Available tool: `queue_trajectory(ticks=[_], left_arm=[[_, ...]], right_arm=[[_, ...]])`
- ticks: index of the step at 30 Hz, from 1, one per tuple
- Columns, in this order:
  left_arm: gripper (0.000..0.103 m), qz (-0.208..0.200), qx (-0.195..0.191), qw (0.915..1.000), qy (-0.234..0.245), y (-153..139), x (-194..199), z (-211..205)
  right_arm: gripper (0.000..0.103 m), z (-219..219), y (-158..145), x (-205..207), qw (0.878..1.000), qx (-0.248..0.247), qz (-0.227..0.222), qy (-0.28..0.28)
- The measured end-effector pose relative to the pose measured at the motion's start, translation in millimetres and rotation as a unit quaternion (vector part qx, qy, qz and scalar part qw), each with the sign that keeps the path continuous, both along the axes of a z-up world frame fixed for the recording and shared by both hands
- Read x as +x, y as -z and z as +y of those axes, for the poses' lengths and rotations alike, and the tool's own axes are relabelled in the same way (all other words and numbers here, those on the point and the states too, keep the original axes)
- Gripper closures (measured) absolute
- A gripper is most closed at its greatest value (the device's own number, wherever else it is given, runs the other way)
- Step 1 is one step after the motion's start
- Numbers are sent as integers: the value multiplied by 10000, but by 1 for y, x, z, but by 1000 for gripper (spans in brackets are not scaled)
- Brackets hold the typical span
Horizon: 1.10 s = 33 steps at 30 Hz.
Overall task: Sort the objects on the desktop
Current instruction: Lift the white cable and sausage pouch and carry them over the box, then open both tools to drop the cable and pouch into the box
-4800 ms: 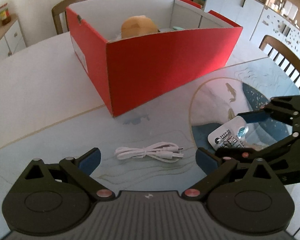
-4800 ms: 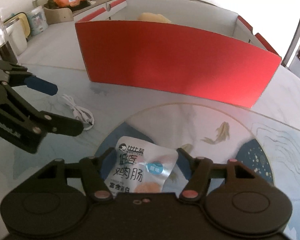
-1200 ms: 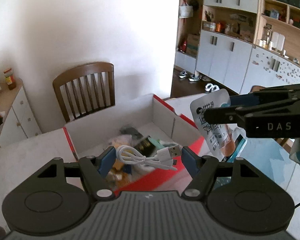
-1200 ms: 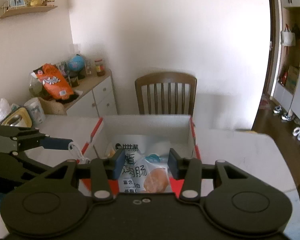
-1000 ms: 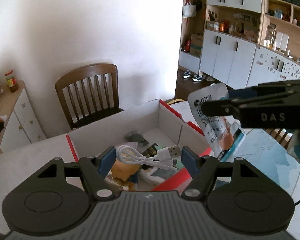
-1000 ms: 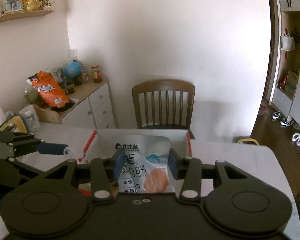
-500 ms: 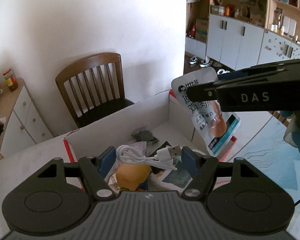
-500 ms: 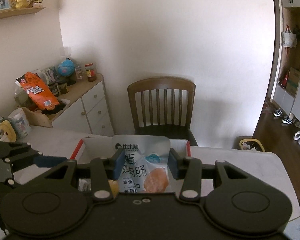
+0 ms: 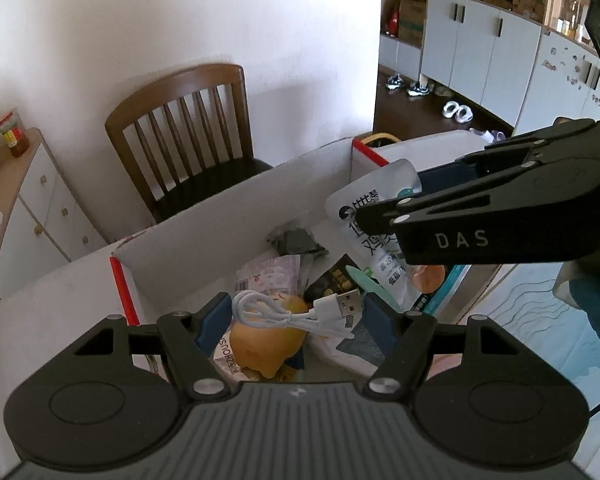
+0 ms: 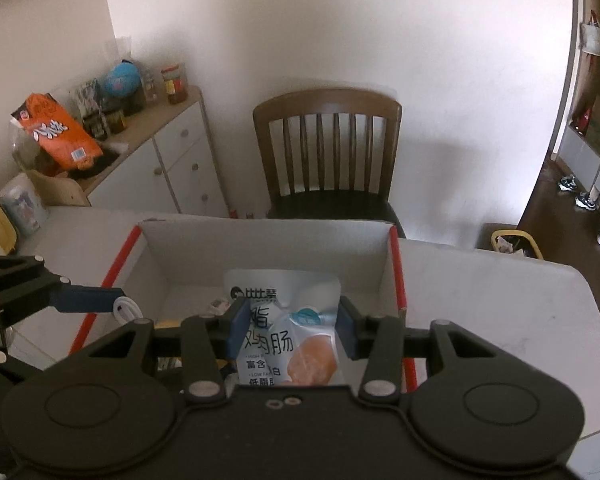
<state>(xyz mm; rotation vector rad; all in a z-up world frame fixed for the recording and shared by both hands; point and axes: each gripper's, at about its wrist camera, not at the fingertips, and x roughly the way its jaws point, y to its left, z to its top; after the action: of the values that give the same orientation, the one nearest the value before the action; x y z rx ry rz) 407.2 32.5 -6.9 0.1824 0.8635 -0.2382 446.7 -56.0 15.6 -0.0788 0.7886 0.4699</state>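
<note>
My left gripper (image 9: 296, 314) is shut on a coiled white USB cable (image 9: 296, 312) and holds it over the open red box (image 9: 236, 216). My right gripper (image 10: 292, 326) is shut on a silver snack pouch (image 10: 286, 320) and holds it over the same box (image 10: 260, 252). In the left wrist view the right gripper (image 9: 388, 208) reaches in from the right with the pouch (image 9: 364, 208) hanging over the box's right half. In the right wrist view the left gripper's fingers (image 10: 88, 299) show at the left box wall.
The box holds a yellow toy (image 9: 268, 340), a pink packet (image 9: 270, 276), a dark item (image 9: 296, 240) and other bits. A wooden chair (image 9: 188, 132) stands behind the table. A white cabinet (image 10: 172, 160) with snacks stands at the left.
Both grippers lifted their objects off the table and carried them over the box. In the last second they moved forward and lower, with the pouch now hanging into the box opening.
</note>
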Motion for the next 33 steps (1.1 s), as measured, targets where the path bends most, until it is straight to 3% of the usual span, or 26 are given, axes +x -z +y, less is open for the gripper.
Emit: queue_trajectory(ticks=[16, 17, 18, 19, 29, 33], left_arm=[[31, 312, 95, 9995, -24, 32, 16, -3], [31, 313, 101, 9995, -17, 33, 16, -3], [31, 317, 116, 9994, -21, 34, 17, -3], [31, 321, 125, 9994, -20, 35, 17, -4], [30, 376, 353, 9986, 85, 45, 20, -10], [29, 347, 506, 9981, 4, 46, 20, -11]], right_arm=[[59, -2, 33, 12, 9993, -166, 339, 78], [62, -2, 35, 13, 9992, -163, 366, 82], [79, -2, 37, 14, 9990, -190, 389, 65], [82, -1, 38, 15, 9988, -213, 436, 58], [68, -2, 46, 12, 9979, -151, 635, -22], [49, -7, 46, 9, 9976, -50, 696, -41]])
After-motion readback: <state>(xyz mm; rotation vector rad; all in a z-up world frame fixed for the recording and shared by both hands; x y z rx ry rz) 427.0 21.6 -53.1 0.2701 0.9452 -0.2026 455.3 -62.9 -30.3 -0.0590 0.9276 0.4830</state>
